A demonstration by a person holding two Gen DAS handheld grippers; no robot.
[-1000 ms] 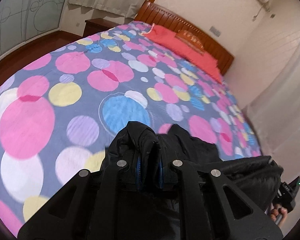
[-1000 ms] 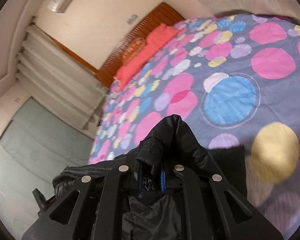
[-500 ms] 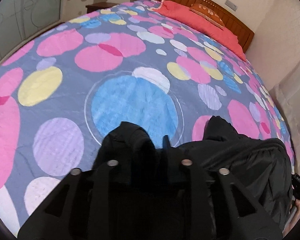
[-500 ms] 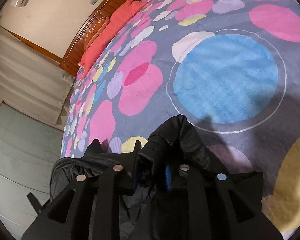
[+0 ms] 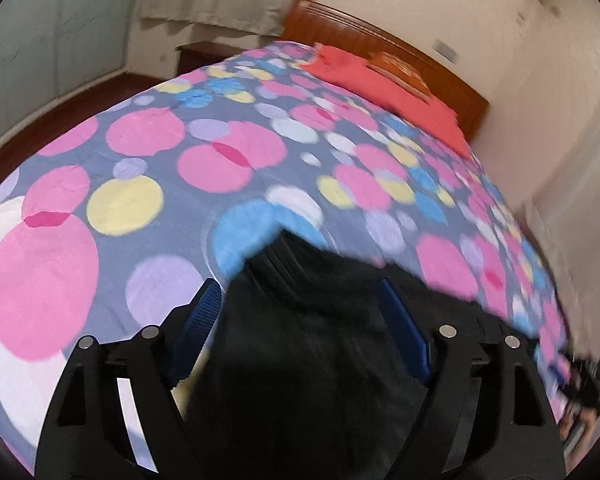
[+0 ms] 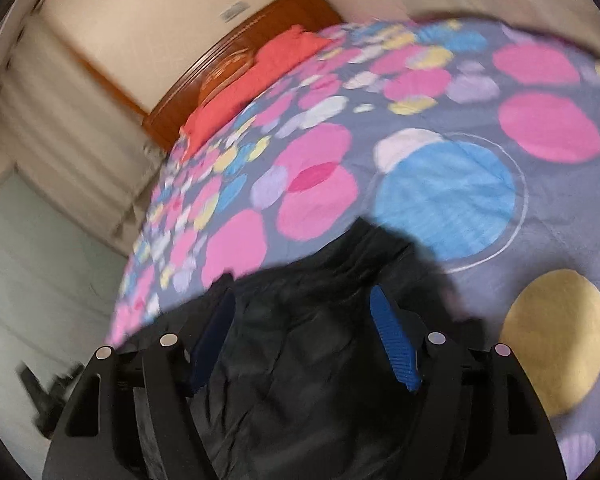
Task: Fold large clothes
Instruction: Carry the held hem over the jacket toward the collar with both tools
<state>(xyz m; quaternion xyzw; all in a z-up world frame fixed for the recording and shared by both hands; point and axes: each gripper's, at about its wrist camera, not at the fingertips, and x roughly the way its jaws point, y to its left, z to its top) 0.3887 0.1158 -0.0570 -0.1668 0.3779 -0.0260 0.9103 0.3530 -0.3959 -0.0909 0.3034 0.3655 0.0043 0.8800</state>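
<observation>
Spotted bedspread stretches wide and bare toward the far headboard. At its near edge lies a black jacket, its lie blurred. Left gripper and right gripper both gape, released, over it.

A black padded jacket lies on the near part of a circle-patterned bedspread, between the spread fingers of each gripper; a red pillow lies at the far end, before a wooden headboard.
</observation>
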